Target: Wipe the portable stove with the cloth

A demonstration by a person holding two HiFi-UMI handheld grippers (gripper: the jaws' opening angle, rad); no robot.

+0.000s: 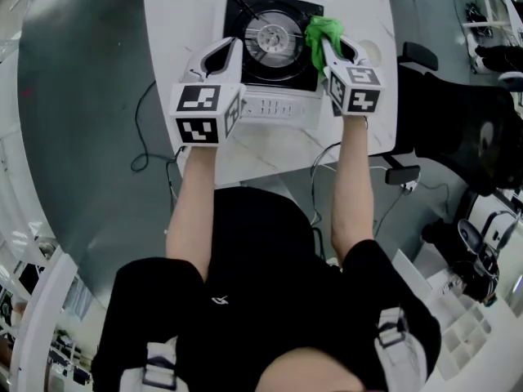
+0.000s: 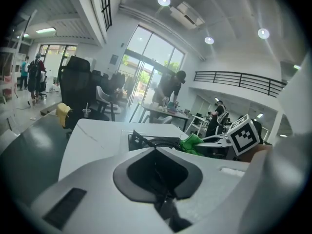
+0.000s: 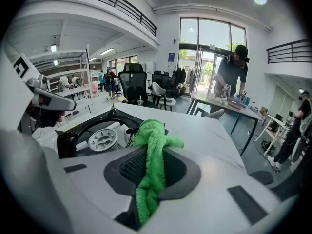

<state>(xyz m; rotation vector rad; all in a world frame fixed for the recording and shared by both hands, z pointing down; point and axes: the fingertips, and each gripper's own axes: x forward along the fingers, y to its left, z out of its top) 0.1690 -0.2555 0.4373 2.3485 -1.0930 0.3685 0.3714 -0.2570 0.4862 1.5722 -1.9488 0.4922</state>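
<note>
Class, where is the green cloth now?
The green cloth is clamped in the jaws of the right gripper, at the right edge of the portable stove in the head view.
</note>
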